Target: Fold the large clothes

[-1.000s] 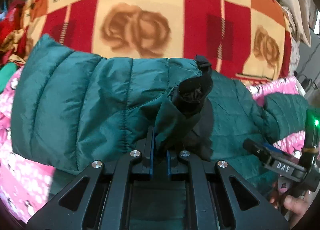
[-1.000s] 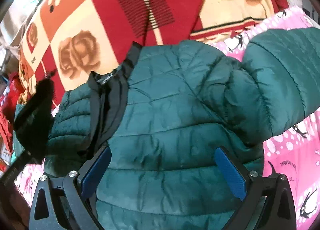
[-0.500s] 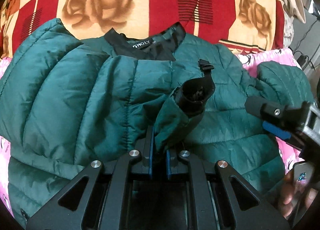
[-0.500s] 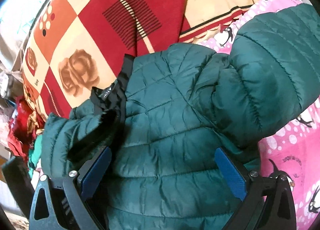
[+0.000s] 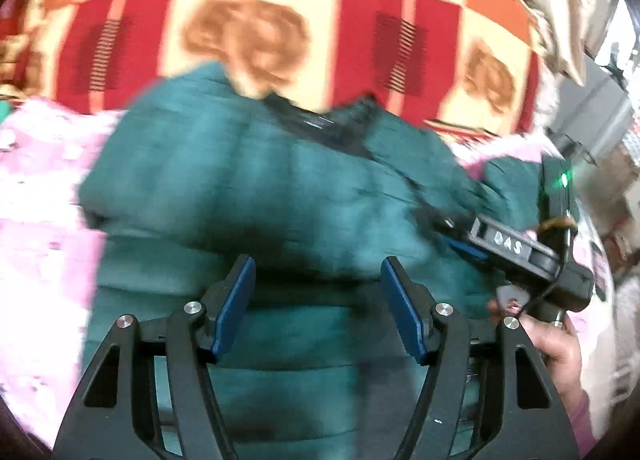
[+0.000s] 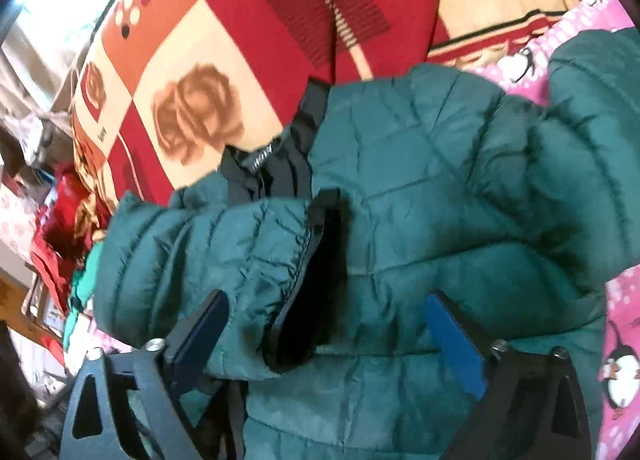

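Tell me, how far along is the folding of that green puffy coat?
Partly done. One sleeve already lies folded across the chest of the green jacket, its black cuff on top. Nothing is in hand: the left gripper and the right gripper are both open above the jacket. The other sleeve sticks out over the pink penguin sheet, so it and the body fold are left.

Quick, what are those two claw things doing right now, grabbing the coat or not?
Left gripper: open, holding nothing, above the green jacket.
Right gripper: open, holding nothing; the folded-in sleeve lies between its fingers, ungripped.
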Motion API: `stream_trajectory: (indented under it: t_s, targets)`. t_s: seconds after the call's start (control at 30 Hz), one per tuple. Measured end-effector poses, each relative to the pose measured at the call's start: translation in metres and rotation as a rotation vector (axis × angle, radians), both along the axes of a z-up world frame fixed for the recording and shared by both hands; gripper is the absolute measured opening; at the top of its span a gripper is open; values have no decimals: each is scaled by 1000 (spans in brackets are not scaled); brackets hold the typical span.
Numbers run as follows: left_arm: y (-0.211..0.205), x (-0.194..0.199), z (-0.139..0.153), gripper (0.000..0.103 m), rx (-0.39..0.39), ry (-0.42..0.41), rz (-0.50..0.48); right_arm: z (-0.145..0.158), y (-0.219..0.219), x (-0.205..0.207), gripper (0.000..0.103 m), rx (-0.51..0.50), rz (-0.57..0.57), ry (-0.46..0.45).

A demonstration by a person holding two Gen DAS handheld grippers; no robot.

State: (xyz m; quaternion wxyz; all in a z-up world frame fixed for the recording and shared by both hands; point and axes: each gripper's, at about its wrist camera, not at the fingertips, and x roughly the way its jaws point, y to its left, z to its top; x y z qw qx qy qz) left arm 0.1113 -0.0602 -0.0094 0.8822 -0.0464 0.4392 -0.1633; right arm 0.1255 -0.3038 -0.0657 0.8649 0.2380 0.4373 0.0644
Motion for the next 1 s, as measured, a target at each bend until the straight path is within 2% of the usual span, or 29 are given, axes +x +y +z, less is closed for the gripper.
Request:
stream_trajectory:
  t_s: [0.03, 0.07, 0.1, 0.13, 0.17, 0.27, 0.4, 0.5, 0.6, 0.77, 0.87, 0.9, 0.97, 1.0]
  targets:
    - [10, 1, 2, 65, 14, -14, 28, -2, 5, 2, 75, -6, 18, -16]
    - [25, 2, 4, 65, 33, -33, 71, -4, 10, 3, 59, -13, 37, -30]
    - [35, 5, 5, 65, 47, -43, 103, -4, 17, 5, 50, -26, 68, -43]
    - [46, 7, 4, 65, 58, -48, 134, -4, 21, 5, 37, -43, 84, -51]
    - [59, 11, 5, 65, 60, -47, 174, -1, 23, 5, 30, -62, 92, -66]
    - [90, 23, 2, 65, 25, -29, 265, 20, 27, 1, 19, -177, 88, -144]
    - [110, 34, -2, 65, -17, -10, 336, 53, 11, -6, 16, -391, -20, -259]
    - [111, 40, -8, 65, 2, -8, 348, 52, 0, 0, 16, -549, -98, -255]
    - [101, 51, -19, 65, 23, 11, 329, 40, -13, 11, 10, -570, -133, -220]
    - [78, 74, -36, 65, 90, 25, 292, 34, -37, 18, 10, -487, -202, -207]
    - [71, 81, -36, 65, 115, 13, 294, 44, -49, 6, 14, -354, -226, -177]
    - [70, 83, -34, 65, 109, 4, 297, 48, -51, 1, 19, -288, -214, -175]
    - [67, 86, -32, 65, 91, -14, 301, 47, -41, -9, 55, -195, -161, -185]
    - [65, 88, -31, 65, 84, -21, 301, 45, -35, -9, 63, -170, -129, -182]
